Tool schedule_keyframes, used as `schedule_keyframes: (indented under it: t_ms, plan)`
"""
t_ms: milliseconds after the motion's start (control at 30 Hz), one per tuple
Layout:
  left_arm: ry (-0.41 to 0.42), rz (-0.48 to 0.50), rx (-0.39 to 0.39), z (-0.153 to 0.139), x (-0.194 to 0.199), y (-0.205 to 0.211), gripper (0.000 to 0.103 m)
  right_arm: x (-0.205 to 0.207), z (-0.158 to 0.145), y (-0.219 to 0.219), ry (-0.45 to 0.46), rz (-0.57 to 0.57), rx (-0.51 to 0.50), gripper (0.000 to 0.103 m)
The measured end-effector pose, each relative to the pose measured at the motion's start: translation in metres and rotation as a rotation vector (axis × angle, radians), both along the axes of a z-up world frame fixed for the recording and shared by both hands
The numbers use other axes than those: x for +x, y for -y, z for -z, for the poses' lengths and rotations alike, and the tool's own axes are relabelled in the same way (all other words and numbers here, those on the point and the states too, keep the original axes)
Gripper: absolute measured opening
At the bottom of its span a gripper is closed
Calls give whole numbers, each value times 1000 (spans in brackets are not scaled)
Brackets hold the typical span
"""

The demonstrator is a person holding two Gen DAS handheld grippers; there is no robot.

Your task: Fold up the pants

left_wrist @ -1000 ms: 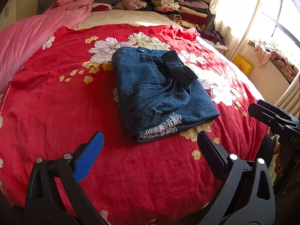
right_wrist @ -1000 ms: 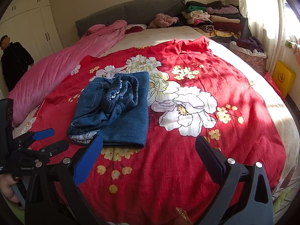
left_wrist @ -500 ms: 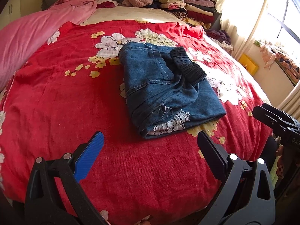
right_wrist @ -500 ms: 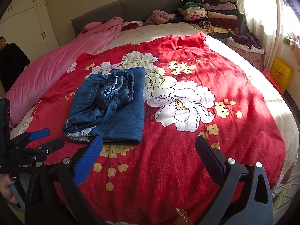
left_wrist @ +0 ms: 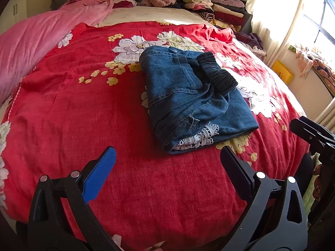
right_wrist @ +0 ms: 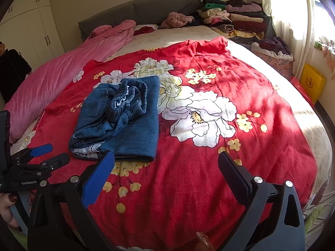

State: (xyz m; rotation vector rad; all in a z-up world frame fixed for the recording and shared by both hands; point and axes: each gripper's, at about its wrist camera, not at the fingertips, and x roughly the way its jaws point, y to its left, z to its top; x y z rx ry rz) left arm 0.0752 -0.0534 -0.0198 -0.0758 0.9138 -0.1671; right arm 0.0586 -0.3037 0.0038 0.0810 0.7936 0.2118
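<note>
1. Pants point(left_wrist: 194, 102): blue denim, lying as a compact folded bundle on the red floral bedspread point(left_wrist: 73, 115), toward the near edge of the bed, within reach from the foot.
2. Their dark elastic waistband point(left_wrist: 217, 73) sits bunched on top and a white lace hem point(left_wrist: 196, 138) peeks from the near edge, so the fold looks finished but a little untidy.
3. Left gripper point(left_wrist: 167, 163) hovers over the bedspread just short of the bundle, its fingers point(left_wrist: 100, 171) spread wide and holding nothing; this reads as released and standing off.
4. Right gripper point(right_wrist: 166, 167) hangs beside the bundle's near corner, fingers point(right_wrist: 98, 177) likewise spread apart and empty, touching no cloth.
5. Both tools are apart from the denim, which suggests the task is essentially complete, unless the waistband gets tucked flatter.
6. Stacked folded clothes point(right_wrist: 232, 16) by the headboard are likely where finished items go.
</note>
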Motion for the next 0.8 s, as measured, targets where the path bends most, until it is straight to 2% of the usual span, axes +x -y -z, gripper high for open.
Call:
schedule_keyframes:
  t_ms: [367,800]
  plan:
    - [-20,-11,30,4,-1,2,93,-2,-3,0,9,6,-10,99]
    - [-37,-14,21,6,0,1,93,-3,-4,0,14,8,-16,99]
